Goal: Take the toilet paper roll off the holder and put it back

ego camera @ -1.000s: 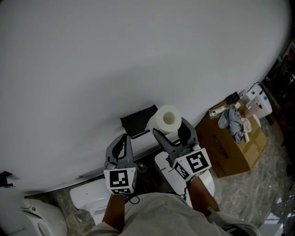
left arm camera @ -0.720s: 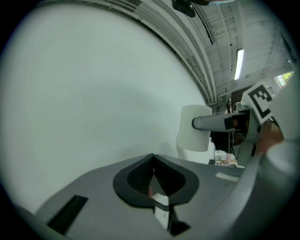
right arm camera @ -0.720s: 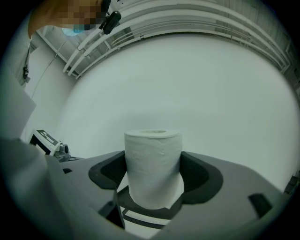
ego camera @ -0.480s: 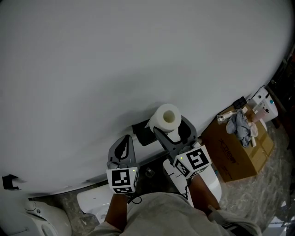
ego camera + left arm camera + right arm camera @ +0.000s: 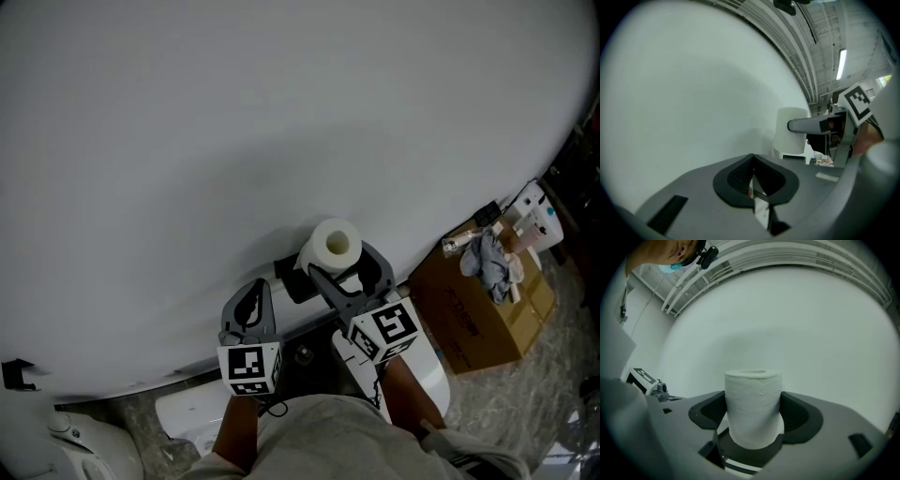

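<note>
The white toilet paper roll [image 5: 334, 245] stands upright between the jaws of my right gripper [image 5: 343, 263], which is shut on it close to the white wall. In the right gripper view the roll [image 5: 753, 401] fills the gap of that gripper [image 5: 753, 420], pads pressed on both its sides. The black holder [image 5: 292, 284] is fixed to the wall just left of and below the roll. My left gripper [image 5: 251, 298] hangs left of the holder, shut and holding nothing. In the left gripper view its pads [image 5: 740, 176] meet, and the roll [image 5: 791, 133] shows beyond them to the right.
A cardboard box [image 5: 469, 314] with a grey cloth [image 5: 489, 255] and bottles on top stands on the floor at the right. A white toilet [image 5: 192, 408] is below the left gripper. The white wall [image 5: 234, 122] fills most of the head view.
The right gripper has carried the roll a little to the left, closer to the holder. The left gripper stays shut and has hardly moved.
</note>
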The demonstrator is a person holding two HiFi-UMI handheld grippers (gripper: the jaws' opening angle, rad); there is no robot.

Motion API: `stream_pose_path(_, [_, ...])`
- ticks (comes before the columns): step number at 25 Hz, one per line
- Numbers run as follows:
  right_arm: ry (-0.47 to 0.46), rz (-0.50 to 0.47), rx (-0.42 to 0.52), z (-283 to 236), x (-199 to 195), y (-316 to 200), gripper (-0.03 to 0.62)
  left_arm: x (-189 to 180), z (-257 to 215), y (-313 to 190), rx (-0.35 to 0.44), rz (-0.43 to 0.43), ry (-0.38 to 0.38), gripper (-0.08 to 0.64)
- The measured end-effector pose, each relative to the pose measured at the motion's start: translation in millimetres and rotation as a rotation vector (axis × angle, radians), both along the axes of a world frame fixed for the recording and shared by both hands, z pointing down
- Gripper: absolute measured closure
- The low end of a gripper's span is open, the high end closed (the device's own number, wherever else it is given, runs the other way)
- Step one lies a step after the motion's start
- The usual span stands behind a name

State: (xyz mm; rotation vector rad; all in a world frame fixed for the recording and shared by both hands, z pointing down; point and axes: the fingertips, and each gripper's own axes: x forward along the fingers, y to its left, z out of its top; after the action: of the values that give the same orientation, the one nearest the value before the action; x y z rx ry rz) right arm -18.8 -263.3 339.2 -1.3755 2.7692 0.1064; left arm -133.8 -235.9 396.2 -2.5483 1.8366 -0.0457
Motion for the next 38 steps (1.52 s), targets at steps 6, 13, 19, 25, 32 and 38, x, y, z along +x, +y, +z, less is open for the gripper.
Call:
stream_pose_path(6, [0.025,-0.001,-0.046,17,-5,-8,0.262,1,5,-3,-0.015,0.013,0.002,0.551])
stream_pose_path(13, [0.049,0.002,-0.094,32,-11,-17,0.262,-3,13,-8,-0.038,0.012,0.003,0.551])
stream_pose_path(19, [0.062,0.009,-0.116,39,-13,-20,0.262,-7,19,-7,-0.051,0.005,0.014,0.551])
stream_pose_path(25, [0.071,0.018,-0.143,48,-10,-23,0.264,-10,26,-9,-0.067,0.003,0.015,0.551])
stream_pose_path(32, [0.067,0.013,-0.156,52,-9,-20,0.264,-7,27,-8,-0.074,0.007,0.023,0.551])
stream_pose_path(38, [0.047,0.010,-0.160,52,-8,-21,0.262,-6,28,-3,-0.079,0.003,0.018,0.551])
